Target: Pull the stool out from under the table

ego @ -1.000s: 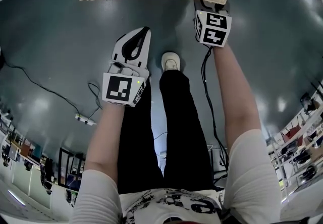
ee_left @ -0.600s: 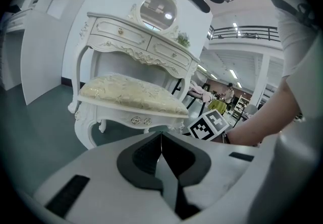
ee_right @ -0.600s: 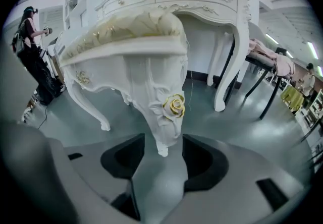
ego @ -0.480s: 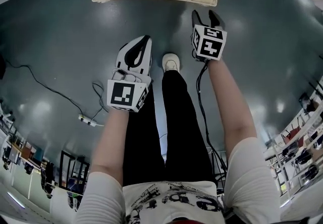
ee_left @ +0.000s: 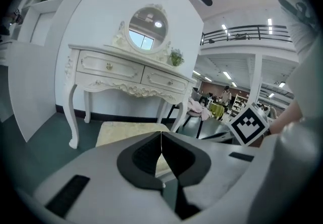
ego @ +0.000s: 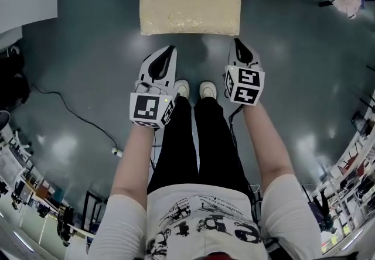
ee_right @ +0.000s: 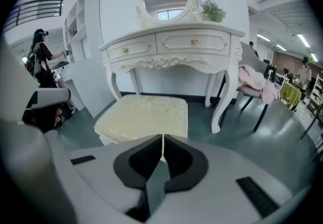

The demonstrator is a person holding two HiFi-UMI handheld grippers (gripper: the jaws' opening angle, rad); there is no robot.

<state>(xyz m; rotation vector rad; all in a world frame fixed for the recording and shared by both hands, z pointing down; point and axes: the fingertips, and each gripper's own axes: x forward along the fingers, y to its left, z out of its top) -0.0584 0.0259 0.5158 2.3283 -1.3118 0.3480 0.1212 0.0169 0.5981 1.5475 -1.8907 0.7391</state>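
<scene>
Stool (ego: 190, 0): it stands on the floor ahead of and below both pairs of jaws, well apart from them. It sits in front of the table, not beneath it, so we judge the pull done.
Left gripper (ego: 169, 50): its jaws are together with nothing between them, and the stool's near edge lies just beyond their tips.
Right gripper (ego: 239, 43): its jaws have just closed, and we see only the meeting pads, no thing caught between.
Why held so: we hold both grippers side by side above our shoes, tilted down at the seat and touching nothing. We read that as a release, since the stool looks to need no further hauling.
Seat: a cream cushion, rectangular with softened corners. Its woven cover carries a faint raised pattern and looks padded and yielding.
Table (ee_right: 171, 41): it stands past the stool from the jaws, white and carved, with curved legs, two drawers and an oval mirror on top.
Floor (ego: 88, 48): dark grey-green, smooth and glossy under the jaws, it mirrors the ceiling lights. We judge that a stool would slide on it readily.
Pads: dark, matt and wedge-shaped, set in pale hard shells.
</scene>
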